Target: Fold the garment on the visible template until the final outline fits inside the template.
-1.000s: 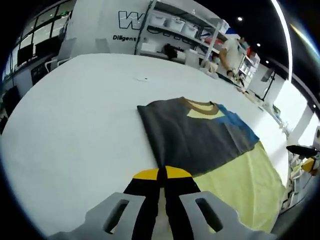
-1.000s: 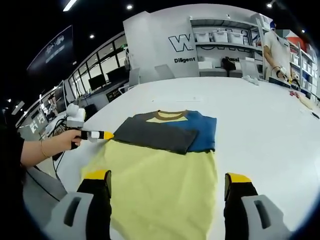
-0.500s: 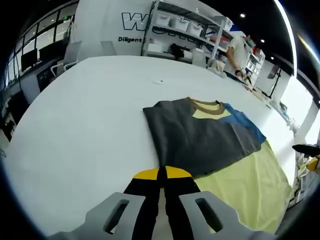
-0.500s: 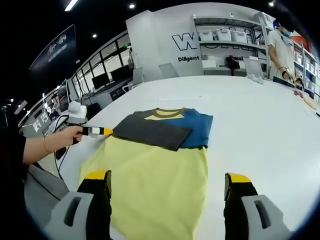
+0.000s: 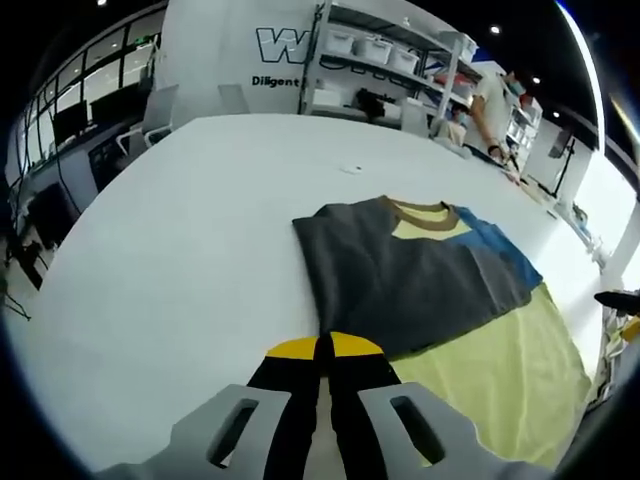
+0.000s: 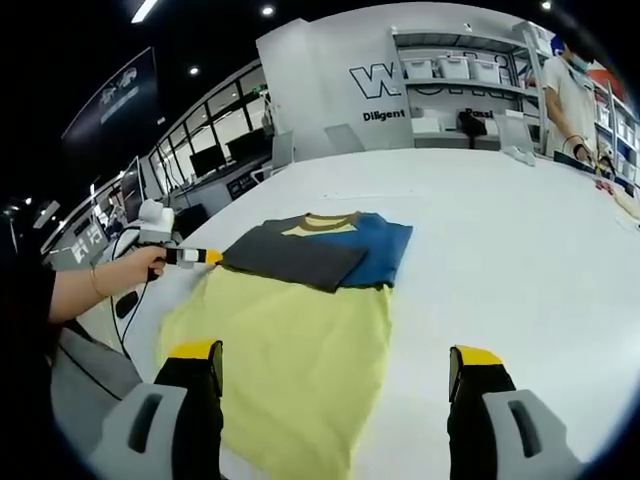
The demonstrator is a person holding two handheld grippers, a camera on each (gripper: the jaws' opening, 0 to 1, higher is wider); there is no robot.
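Beside the garment [image 6: 300, 300], my left gripper [image 5: 323, 352] pinches its grey sleeve mid-fold; right gripper [image 6: 335, 375], jaws apart, must grasp the hem next.

Both views face the garment [image 5: 420, 275] [image 6: 310, 255] (left nearer, from its side; right farther).

Surroundings — white tabletop [image 5: 180, 220] and back wall

Shelving [image 6: 470, 90] with white bins lines the lettered wall [image 5: 215, 45]; a person [image 6: 570, 95] stands at the tabletop's far edge — chairs [image 5: 160, 105] beside it.
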